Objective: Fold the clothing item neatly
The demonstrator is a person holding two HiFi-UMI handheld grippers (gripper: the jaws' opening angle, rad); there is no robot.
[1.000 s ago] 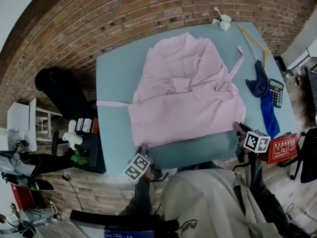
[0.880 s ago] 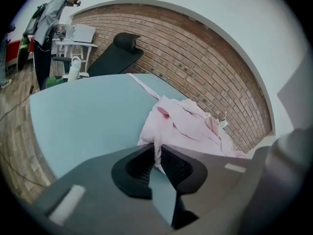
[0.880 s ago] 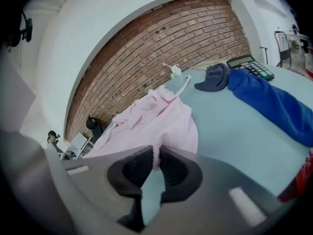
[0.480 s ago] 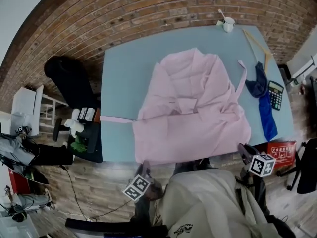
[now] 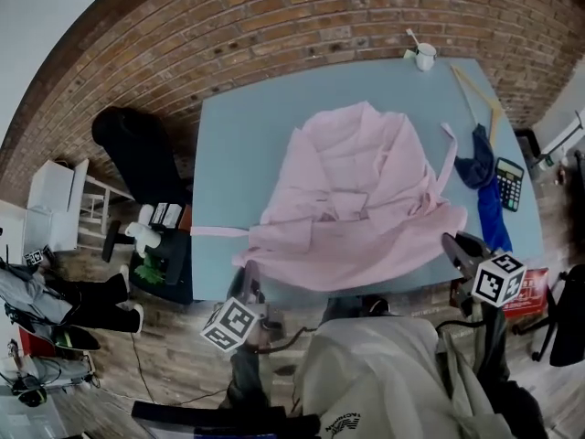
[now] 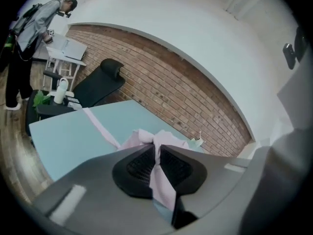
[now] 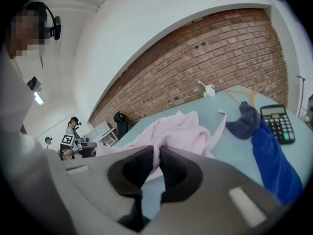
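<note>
head view: left gripper (image 5: 249,273) and right gripper (image 5: 454,243) each pinch the pink robe (image 5: 356,181) by its near hem, above the table (image 5: 238,135). likely the first fold; next, carry the hem evenly toward the collar.

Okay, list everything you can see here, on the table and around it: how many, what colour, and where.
table: one, light blue, in front of a brick wall
pink robe: one, pale pink, spread over the table's middle
belt: one, pink, trailing from the robe to the table's left edge
cup: one, white, far right corner
hanger: one, wooden, far right side
cloth: one heap, navy and bright blue, right edge
calculator: one, black, beside the cloth
box: one, red, off the near right corner
chair: one, black, left of the table
left gripper: grey, shut on the robe's near left hem
right gripper: grey, shut on the robe's near right hem
</note>
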